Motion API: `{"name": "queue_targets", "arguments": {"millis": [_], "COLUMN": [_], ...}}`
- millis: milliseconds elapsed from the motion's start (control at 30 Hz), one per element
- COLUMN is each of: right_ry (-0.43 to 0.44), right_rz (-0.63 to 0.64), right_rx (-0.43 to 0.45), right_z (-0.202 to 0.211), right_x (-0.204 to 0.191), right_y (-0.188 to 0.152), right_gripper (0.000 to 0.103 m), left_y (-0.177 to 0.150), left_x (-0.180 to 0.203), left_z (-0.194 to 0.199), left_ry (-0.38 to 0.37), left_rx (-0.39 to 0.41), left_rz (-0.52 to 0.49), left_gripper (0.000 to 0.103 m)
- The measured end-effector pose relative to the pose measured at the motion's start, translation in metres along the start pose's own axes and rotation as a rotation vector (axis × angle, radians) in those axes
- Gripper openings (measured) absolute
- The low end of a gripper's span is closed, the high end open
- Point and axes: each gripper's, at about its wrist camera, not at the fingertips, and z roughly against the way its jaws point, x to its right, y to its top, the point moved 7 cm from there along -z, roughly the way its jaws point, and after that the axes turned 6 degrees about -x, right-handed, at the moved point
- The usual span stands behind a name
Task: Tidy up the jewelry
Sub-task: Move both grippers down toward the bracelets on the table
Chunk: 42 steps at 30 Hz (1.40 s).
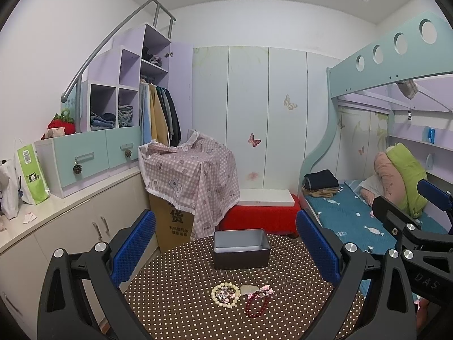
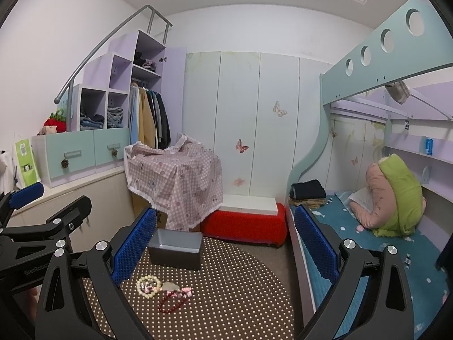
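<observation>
Bedroom setting; round dotted table [image 1: 175, 277] below both grippers. Jewelry ahead of the fingers: cream bead bracelet [image 1: 225, 295], red bead bracelet [image 1: 256, 306], pink hair clip [image 1: 264, 290], all touching in a cluster. Grey box [image 1: 240, 248] beyond, empty. Left gripper [image 1: 225, 250]: spread wide, empty. Right gripper [image 2: 225, 246]: spread wide, empty. Advice: lift one piece singly, pinching the beads low, to avoid dragging neighbours.

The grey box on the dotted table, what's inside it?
The grey box looks empty: only its pale inner walls show. Its floor near the front wall is hidden. The jewelry lies outside.
</observation>
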Motion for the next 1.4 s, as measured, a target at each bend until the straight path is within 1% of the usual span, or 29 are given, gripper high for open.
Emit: {"name": "queue_targets", "arguments": {"millis": [167,533,733,867,933,1133,1233,1333,1400], "right_ry": [0.002,0.015,0.02,0.014,0.013,0.023,0.036,0.047,0.058], "right_rz": [-0.004,-0.009,-0.008,-0.01,-0.01,0.0,0.005,0.011,0.019], "right_rx": [-0.015,-0.075,-0.13,-0.198,-0.237,-0.378,-0.44,-0.493,-0.523], "right_z": [-0.007,-0.036,-0.063,-0.089,-0.103,-0.152,-0.173,-0.189,-0.198], "right_x": [0.0,-0.002,-0.002,-0.001,0.0,-0.004,-0.003,-0.007,-0.01], "right_y": [0.002,-0.007,-0.02,-0.04,-0.051,-0.093,-0.114,-0.133,-0.143], "right_gripper": [0.095,0.095,0.095,0.095,0.095,0.095,0.095,0.095,0.095], "left_y": [0.0,-0.008,-0.02,-0.043,-0.056,-0.11,-0.134,-0.16,-0.17], "left_x": [0.0,-0.002,-0.006,-0.027,-0.04,-0.074,-0.08,-0.08,-0.08], "left_z": [-0.006,-0.035,-0.064,-0.096,-0.111,-0.159,-0.176,-0.195,-0.204], "left_ry": [0.001,0.012,-0.003,0.032,0.03,0.035,0.047,0.061,0.065], "left_rx": [-0.012,-0.063,-0.128,-0.209,-0.257,-0.418,-0.492,-0.568,-0.598], "left_rz": [-0.002,-0.013,-0.036,-0.018,0.012,0.093,0.102,0.083,0.08], "left_gripper": [0.096,0.096,0.096,0.096,0.096,0.096,0.096,0.096,0.095]}}
